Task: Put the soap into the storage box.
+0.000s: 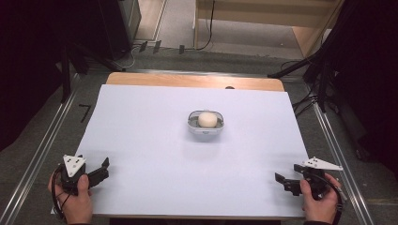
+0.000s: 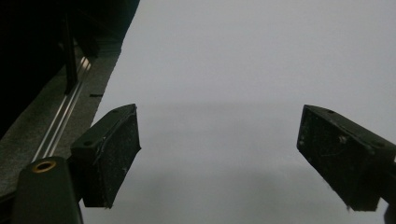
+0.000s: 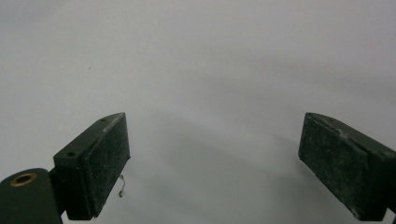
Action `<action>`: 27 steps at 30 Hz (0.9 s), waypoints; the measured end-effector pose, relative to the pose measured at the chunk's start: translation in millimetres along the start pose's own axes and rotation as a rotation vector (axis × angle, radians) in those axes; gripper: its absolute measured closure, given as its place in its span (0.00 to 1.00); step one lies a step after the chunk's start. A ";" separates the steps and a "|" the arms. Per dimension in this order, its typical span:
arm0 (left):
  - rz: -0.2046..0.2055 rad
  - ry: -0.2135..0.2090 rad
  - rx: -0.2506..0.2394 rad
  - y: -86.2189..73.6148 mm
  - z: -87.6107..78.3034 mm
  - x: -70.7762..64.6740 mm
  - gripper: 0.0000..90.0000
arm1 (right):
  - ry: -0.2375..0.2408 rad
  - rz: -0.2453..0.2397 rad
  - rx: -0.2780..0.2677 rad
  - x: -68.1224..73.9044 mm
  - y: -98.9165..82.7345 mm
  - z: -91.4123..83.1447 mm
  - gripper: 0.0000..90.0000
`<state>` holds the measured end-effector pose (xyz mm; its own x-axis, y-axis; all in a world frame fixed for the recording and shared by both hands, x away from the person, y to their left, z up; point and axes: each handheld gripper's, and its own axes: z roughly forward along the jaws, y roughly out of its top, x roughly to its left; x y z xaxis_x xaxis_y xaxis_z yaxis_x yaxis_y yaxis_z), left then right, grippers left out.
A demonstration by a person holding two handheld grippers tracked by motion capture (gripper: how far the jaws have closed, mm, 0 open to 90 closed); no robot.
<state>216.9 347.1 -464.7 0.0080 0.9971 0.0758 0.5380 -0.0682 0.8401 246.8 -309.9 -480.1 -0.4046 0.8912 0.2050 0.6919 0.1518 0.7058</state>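
A small grey-white bowl (image 1: 205, 125) stands near the middle of the white sheet (image 1: 155, 154), with a pale round ball (image 1: 207, 119) resting in it. My left gripper (image 1: 104, 166) lies at the sheet's front left corner in a hand, open with nothing between its fingers (image 2: 109, 154). My right gripper (image 1: 285, 177) sits at the front right corner in the other hand, open and empty, its fingers (image 3: 95, 161) far apart over bare sheet. Both grippers point inward and are far from the bowl.
The white sheet covers a wooden table (image 1: 197, 80) whose far edge shows. Metal rails (image 1: 42, 150) run along the left and right sides on grey floor. Dark stands and cables (image 1: 319, 79) flank the table's far corners.
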 end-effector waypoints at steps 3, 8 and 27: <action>0.003 0.000 0.001 0.0 0.0 0.0 0.16 | -0.008 0.006 -0.008 -4.8 -6.5 -3.1 0.08; 0.005 0.001 0.001 0.0 0.0 -0.1 0.16 | 0.005 0.026 -0.035 -11.0 -14.8 -9.4 0.07; 0.012 0.005 0.007 0.3 0.5 -0.9 0.16 | 0.028 0.093 -0.221 -25.4 -38.8 -25.6 0.06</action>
<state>217.5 346.2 -464.8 0.0105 0.9960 0.0890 0.5439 -0.0804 0.8353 214.9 -349.4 -495.4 -0.3638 0.8842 0.2929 0.5806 -0.0307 0.8136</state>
